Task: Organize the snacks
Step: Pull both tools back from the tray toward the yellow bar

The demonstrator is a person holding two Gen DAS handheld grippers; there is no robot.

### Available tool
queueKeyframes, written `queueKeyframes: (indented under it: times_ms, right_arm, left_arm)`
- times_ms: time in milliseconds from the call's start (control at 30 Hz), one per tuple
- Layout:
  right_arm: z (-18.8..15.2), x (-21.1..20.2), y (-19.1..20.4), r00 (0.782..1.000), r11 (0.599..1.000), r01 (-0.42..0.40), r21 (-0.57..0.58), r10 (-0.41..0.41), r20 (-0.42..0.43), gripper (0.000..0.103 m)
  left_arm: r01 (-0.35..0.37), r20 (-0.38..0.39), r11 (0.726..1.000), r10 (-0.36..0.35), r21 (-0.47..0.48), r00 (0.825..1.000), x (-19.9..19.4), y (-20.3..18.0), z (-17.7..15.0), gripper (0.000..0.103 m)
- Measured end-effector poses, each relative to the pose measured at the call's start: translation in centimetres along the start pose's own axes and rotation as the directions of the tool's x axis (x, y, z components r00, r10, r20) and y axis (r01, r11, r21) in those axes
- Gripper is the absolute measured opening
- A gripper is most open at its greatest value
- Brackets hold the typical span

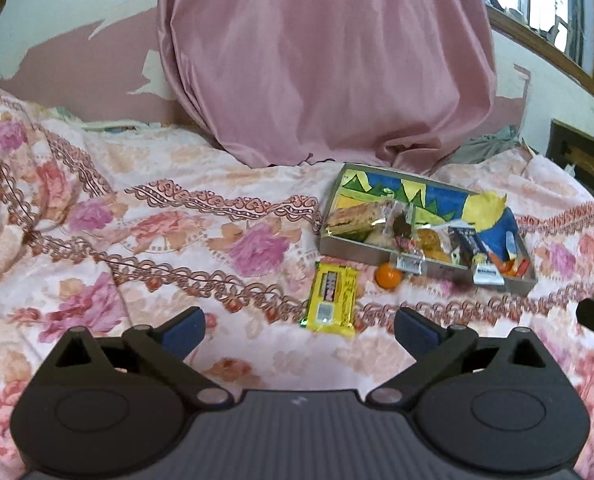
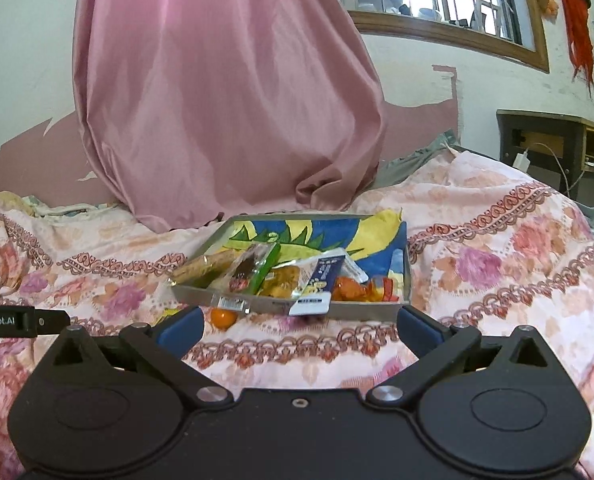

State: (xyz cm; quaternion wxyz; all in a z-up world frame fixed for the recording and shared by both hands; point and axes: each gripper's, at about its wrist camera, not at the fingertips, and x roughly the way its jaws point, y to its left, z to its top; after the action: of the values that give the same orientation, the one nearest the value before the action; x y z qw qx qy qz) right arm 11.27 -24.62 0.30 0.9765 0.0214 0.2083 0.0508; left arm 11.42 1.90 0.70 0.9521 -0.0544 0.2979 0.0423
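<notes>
A floral bedspread [image 1: 145, 216] fills the lower half of both views, with a pink curtain [image 1: 321, 60] hanging at upper centre. Right of centre lies a shallow tray [image 1: 361, 254] heaped with wrapped snacks. Two items sit outside it, below its near wall: a yellow snack packet [image 1: 332, 300] and a small orange fruit [image 1: 389, 276]. The left gripper [image 1: 299, 328] and right gripper [image 2: 299, 330] both hover empty, jaws spread wide. Risks: the soft bedding may give under a descending gripper, spoiling the pinch on the flat packet; the round fruit may roll away; wrappers overhanging the tray wall may be dragged out.
</notes>
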Motion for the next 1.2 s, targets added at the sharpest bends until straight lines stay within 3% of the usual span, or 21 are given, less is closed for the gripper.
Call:
queueKeyframes:
  times_ms: [233,633,933,1200]
  right_arm:
    - [-1.5,-2.2,0.4,0.999,1.0,0.029,0.012,-0.028,-0.028,0.102]
    - [-3.2,-4.6,2.1,0.995,0.997,0.069,-0.033,-0.071,-0.072,0.102]
    - [-3.4,-4.0,3.4,0.991,0.995,0.065,-0.075,-0.073,-0.11,0.102]
    - [-3.7,-3.1,3.4,0.987,0.995,0.07,-0.077,-0.081,-0.139,0.102]
  left_arm:
    - [-0.028,0.006,0.995,0.027,0.091,1.0,-1.9,-0.8,-2.4,0.102]
    - [-0.034,-0.039,0.991,0.039,0.132,0.998,-3.3,-1.5,-4.0,0.102]
    - [-0.038,-0.091,0.992,0.049,0.123,0.995,-3.3,-1.3,-4.4,0.102]
    - [-0.04,-0.091,0.987,0.054,0.153,0.994,-3.1,-1.8,-4.4,0.102]
